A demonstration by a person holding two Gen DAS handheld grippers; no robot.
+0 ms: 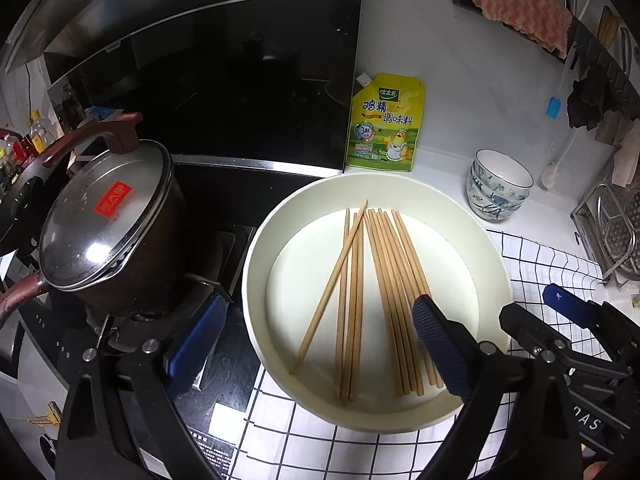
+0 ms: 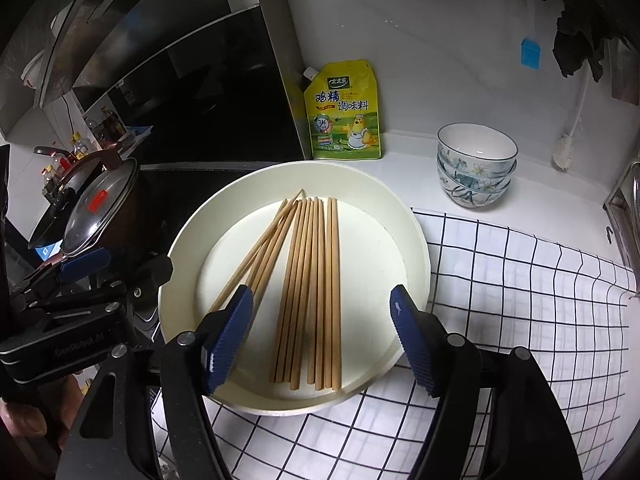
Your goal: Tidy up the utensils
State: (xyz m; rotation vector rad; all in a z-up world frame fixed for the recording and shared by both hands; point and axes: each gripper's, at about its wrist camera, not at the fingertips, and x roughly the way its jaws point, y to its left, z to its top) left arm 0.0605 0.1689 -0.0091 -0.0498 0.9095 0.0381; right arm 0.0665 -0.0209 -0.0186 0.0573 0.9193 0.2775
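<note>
Nearest in the left wrist view, the left gripper [image 1: 320,340] stands with its ribbed blue fingers [image 1: 442,350] spread wide and nothing between the pads; one finger hangs over the lower ends of the chopsticks, the other over the stove edge at lower left. In the right wrist view the right gripper [image 2: 324,340] is likewise spread, its textured blue fingers [image 2: 230,334] flanking the near ends of the sticks without pressing on them. Under both lies a white cloth with a black grid [image 2: 500,280], soft and slightly rumpled, covering the lower right of the counter [image 2: 400,184]. On it, partly over the stove edge, sits the round cream shallow plate [image 1: 256,280], smooth and matte, and on its flat floor lie the plain wooden chopsticks [image 1: 394,300]: a tidy parallel bundle toward the right and a looser few on the left, one crossing diagonally. My reading is that the sticks are set down and gathering the stragglers is in hand; the next move calls for closing low on thin, round sticks that roll easily on a slick plate. Further back at left stands a dark pot with a steel and glass lid [image 1: 108,220]; at upper centre leans a glossy yellow seasoning pouch [image 1: 386,124], and at right a stack of white floral ceramic bowls [image 1: 498,184].
</note>
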